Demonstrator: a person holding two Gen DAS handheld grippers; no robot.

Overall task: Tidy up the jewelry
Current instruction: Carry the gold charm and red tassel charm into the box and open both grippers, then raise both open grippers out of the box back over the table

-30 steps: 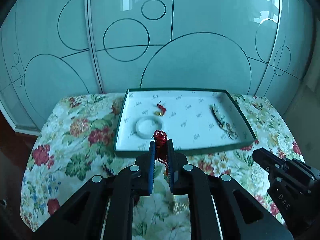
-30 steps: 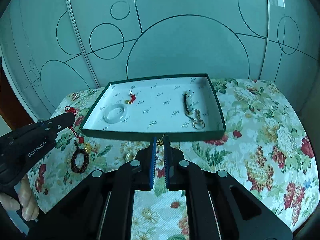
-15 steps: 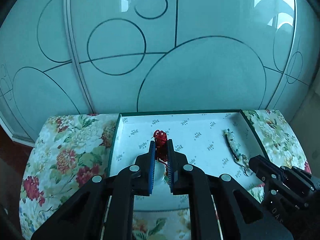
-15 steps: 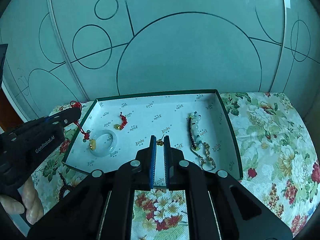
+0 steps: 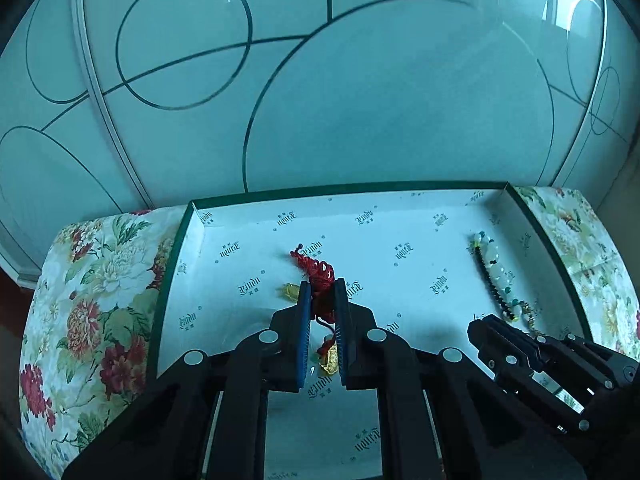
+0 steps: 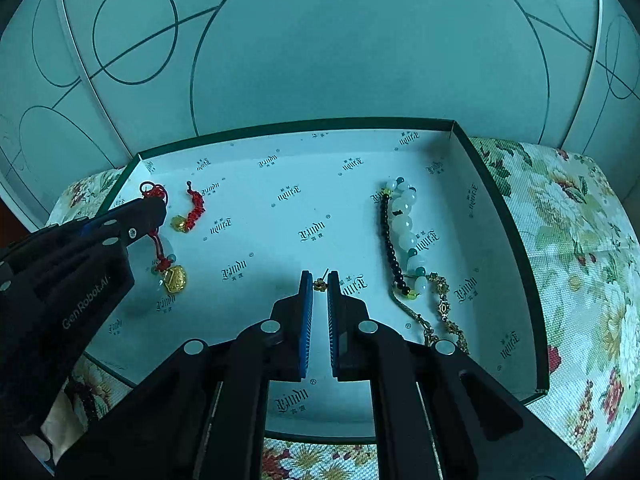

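1. Left gripper (image 5: 322, 292) clamps a red cord charm (image 5: 320, 276); right gripper (image 6: 320, 282) pinches a small gold earring (image 6: 320, 285). Both hang over the tray (image 6: 500, 208).
2. Only the right view shows the charm's gold pendant (image 6: 175, 279) clearly.
3. Beyond lie a second red charm (image 6: 192, 210) and a bead bracelet (image 6: 402, 232); floral cloth (image 6: 568, 240) surrounds the tray.
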